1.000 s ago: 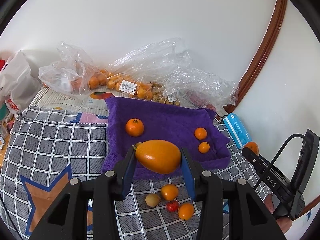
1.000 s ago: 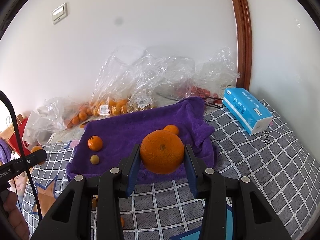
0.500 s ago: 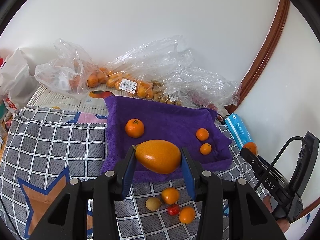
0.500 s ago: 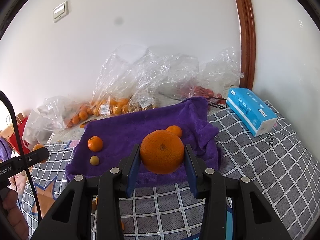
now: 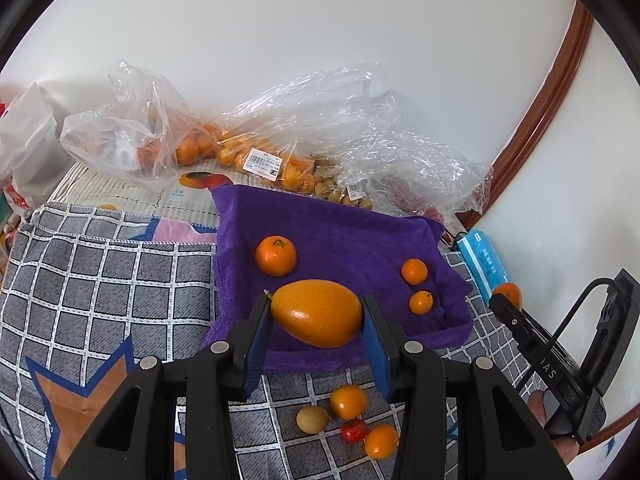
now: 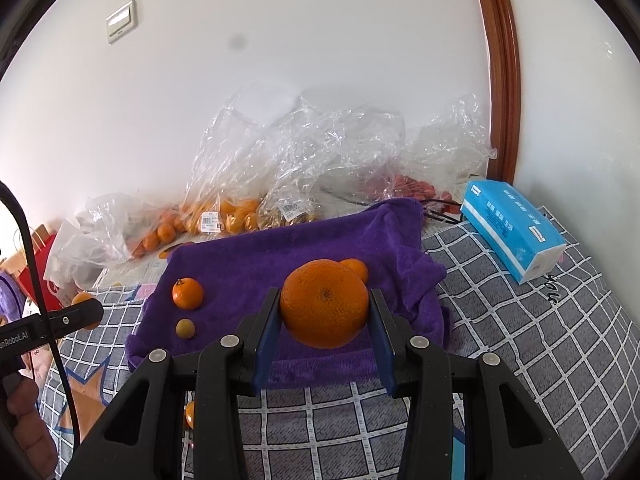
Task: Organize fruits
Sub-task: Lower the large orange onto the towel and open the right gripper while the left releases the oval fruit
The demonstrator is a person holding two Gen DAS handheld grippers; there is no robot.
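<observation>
Left hand-held gripper (image 5: 316, 314): jaws closed on an oval orange fruit (image 5: 316, 312), blue pads pressing both ends; held above the near edge of the purple towel (image 5: 344, 228).
Right hand-held gripper (image 6: 324, 312): jaws closed on a large round orange (image 6: 324, 304), pads against both its sides; also above the near part of the purple towel.
Purple towel: spread flat over a grey checked cloth (image 5: 100, 272); far edge next to the clear plastic bags (image 5: 320, 128).
Fruit on the towel: one tangerine (image 5: 276, 256) on its left part; two small oranges (image 5: 414, 271) close together on its right part.
Loose fruit off the towel: four small pieces (image 5: 347, 401) clustered on the checked cloth, just in front of the towel's near edge; one is red, one pale brown.
Blue tissue pack (image 6: 512, 228): on the checked cloth, just right of the towel.
Plastic bags: behind the towel, along the wall, holding more oranges.
</observation>
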